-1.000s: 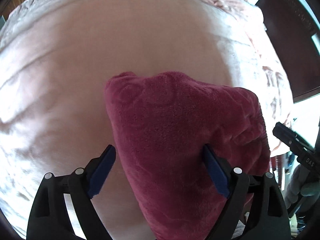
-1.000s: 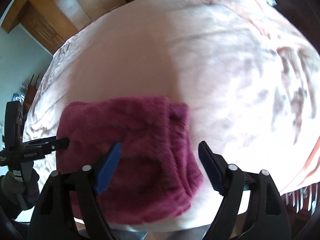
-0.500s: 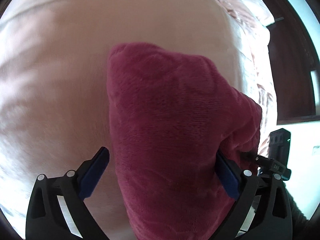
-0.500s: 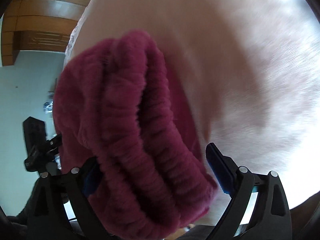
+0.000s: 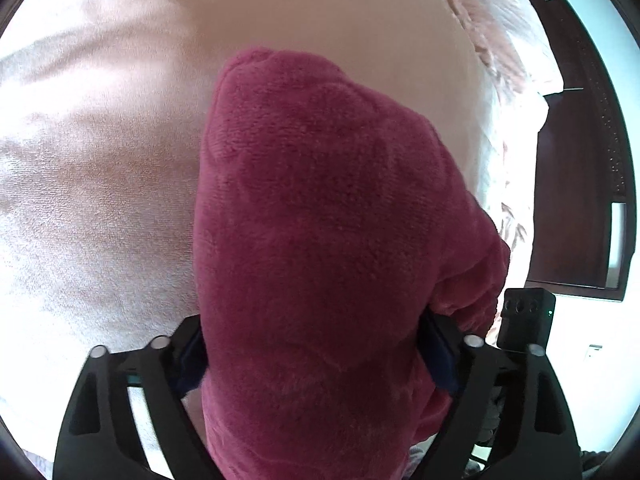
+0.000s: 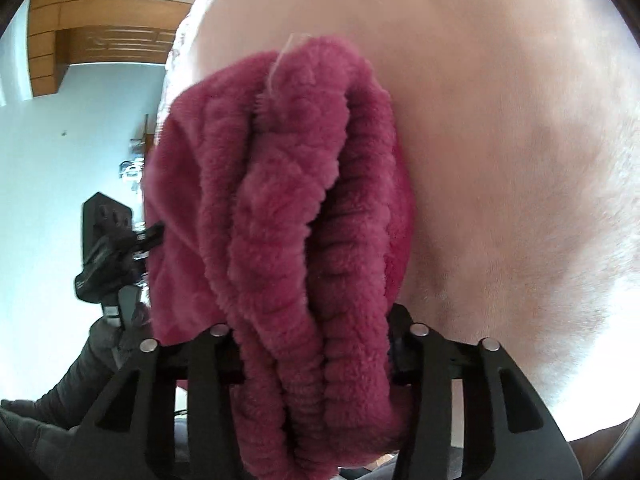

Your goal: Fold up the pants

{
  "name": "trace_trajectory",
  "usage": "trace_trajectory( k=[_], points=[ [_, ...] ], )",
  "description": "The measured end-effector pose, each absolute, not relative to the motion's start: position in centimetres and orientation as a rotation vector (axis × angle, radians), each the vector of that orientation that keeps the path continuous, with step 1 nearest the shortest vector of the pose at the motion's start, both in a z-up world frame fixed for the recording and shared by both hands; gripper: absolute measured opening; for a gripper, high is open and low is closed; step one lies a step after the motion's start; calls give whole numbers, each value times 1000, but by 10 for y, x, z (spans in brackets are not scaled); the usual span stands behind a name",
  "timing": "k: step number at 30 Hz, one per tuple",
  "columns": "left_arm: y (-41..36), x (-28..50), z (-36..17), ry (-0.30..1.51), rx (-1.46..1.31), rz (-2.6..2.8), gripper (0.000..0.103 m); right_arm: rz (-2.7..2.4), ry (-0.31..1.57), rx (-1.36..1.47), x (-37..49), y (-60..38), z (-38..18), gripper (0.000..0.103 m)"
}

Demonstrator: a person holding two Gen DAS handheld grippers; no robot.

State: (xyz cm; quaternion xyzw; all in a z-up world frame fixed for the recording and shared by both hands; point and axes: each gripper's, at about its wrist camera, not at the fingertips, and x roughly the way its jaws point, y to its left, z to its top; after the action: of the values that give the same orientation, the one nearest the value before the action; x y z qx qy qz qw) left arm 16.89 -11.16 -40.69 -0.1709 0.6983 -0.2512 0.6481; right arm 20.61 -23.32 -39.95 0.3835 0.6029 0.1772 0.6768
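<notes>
The folded dark-red fleece pants (image 5: 320, 220) fill the middle of the left wrist view and lie on the pink bed cover (image 5: 88, 184). My left gripper (image 5: 312, 356) has its jaws around one end of the bundle, closed in on it. In the right wrist view the ribbed waistband end of the pants (image 6: 288, 220) stands in thick folds. My right gripper (image 6: 316, 356) is shut on these folds. Each gripper shows in the other's view, the right one (image 5: 524, 320) and the left one (image 6: 120, 240).
The pink bed cover (image 6: 500, 140) spreads beyond the pants. A dark wooden headboard (image 5: 576, 184) stands at the right of the left wrist view. Wooden cabinets (image 6: 104, 20) and a pale wall are at the upper left of the right wrist view.
Both grippers moved in over the ends of the pants and closed on them. The fingers were wide open a second ago.
</notes>
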Motion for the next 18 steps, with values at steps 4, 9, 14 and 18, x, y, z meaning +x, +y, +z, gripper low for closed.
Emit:
trace_trajectory(
  k=[4, 9, 14, 18],
  points=[
    [-109, 167, -394, 1577, -415, -560, 71, 460, 1305, 855, 202, -252, -372, 42],
    [-128, 171, -366, 1535, -453, -582, 65, 475, 1229, 819, 195, -293, -341, 42],
    [-189, 196, -330, 1454, -439, -675, 65, 426, 1119, 811, 195, -352, -312, 42],
    [-256, 226, -311, 1408, -414, -764, 65, 357, 1040, 803, 194, -404, -297, 42]
  ],
)
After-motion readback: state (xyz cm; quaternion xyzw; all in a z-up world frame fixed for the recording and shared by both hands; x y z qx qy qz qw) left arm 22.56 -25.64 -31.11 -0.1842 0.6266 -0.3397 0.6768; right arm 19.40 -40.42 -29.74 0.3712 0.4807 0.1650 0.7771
